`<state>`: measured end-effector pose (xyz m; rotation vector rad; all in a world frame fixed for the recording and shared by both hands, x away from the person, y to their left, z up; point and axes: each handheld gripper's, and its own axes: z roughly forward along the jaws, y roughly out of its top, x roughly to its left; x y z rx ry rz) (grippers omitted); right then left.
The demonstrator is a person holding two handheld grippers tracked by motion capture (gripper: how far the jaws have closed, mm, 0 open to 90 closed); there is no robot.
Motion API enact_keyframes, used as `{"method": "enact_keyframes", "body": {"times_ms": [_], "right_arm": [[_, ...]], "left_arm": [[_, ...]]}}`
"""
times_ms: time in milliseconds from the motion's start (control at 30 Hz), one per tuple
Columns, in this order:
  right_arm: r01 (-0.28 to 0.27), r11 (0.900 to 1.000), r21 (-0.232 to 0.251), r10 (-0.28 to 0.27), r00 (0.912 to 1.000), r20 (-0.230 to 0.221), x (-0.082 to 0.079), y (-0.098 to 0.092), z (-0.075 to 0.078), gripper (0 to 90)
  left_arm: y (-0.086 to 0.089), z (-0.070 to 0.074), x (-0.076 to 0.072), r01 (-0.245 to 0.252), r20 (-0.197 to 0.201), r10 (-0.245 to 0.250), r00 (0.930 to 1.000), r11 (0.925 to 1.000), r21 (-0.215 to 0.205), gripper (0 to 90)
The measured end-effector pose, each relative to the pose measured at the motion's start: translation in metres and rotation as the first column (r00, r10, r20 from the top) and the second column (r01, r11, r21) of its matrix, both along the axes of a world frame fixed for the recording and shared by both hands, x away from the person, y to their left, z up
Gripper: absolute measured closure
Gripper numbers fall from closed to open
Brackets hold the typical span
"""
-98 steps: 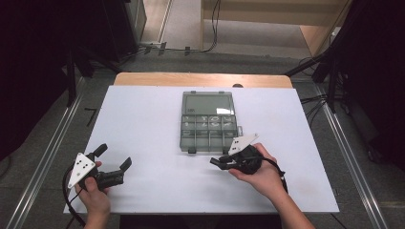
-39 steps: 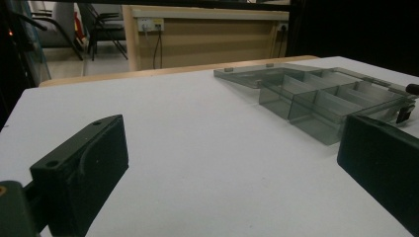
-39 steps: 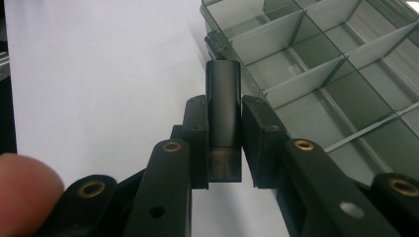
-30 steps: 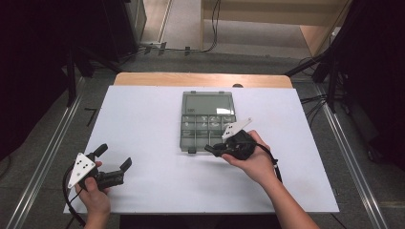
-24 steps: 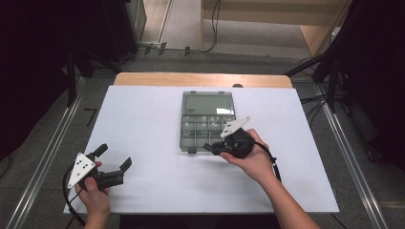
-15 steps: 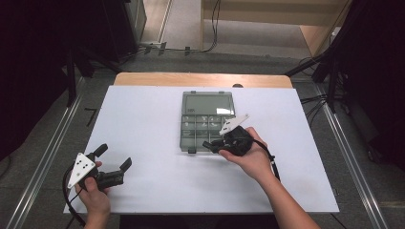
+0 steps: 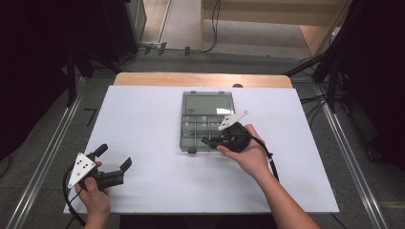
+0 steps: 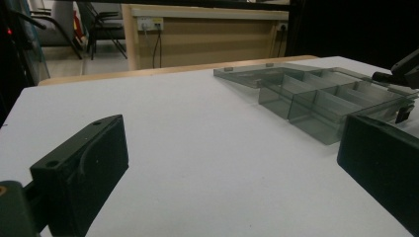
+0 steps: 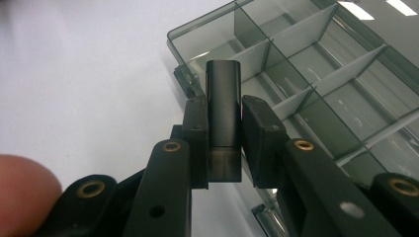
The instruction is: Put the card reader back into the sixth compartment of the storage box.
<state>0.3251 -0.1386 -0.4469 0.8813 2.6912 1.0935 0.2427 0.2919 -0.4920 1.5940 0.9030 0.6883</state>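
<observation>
A: What's the main item?
B: Small dark block [image 9: 224,118], upright, clamped between the jaws of the right gripper [image 9: 223,143]. It sits over the near-left corner of the clear organizer box [image 7: 206,121], above the compartments there. Can't tell if it touches the box.
A: Box state?
B: Open, lid [image 8: 257,74] laid flat on the far side, dividers visible, compartments look empty. Box is mid-table on the white table [image 7: 143,119], a bit right of centre.
A: Right hand?
B: Right hand [image 7: 250,152] holds that gripper at the box's near-right edge, pointing left across it.
A: Left side?
B: Left gripper [image 7: 112,164] near the table's front-left corner, jaws spread wide, nothing between them, well apart from the box. Left hand [image 7: 95,195] grips it.
</observation>
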Motion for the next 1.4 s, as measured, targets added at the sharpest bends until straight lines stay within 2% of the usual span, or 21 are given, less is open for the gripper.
{"method": "enact_keyframes", "body": {"times_ms": [233, 600, 867, 1267, 1400], "right_arm": [[0.018, 1.0, -0.001, -0.018, 0.9998, -0.004, 0.003, 0.003, 0.0, 71.5], [0.052, 0.998, 0.027, -0.051, 0.9984, -0.023, 0.009, 0.005, -0.003, 71.4], [0.067, 0.998, 0.022, -0.066, 0.9974, -0.027, 0.014, 0.009, -0.004, 71.4], [0.079, 0.997, 0.015, -0.078, 0.9968, -0.014, 0.02, 0.019, 0.002, 71.4], [0.1, 0.995, 0.015, -0.1, 0.9949, -0.019, 0.023, 0.02, 0.001, 71.0]], "left_arm": [[0.0, 0.0, 0.0, 0.0, -0.002, 0.0, 1.0, 1.0, 0.001, 0.0], [0.0, 0.0, 0.0, 0.0, -0.003, 0.0, 1.0, 1.0, 0.0, 0.0], [0.0, 0.0, 0.001, 0.001, -0.003, -0.001, 1.0, 1.0, 0.001, 0.0], [0.0, 0.0, 0.0, 0.003, -0.003, -0.003, 1.0, 1.0, 0.001, 0.0], [0.0, 0.0, 0.0, 0.003, -0.003, -0.003, 1.0, 1.0, 0.0, 0.0]]}}
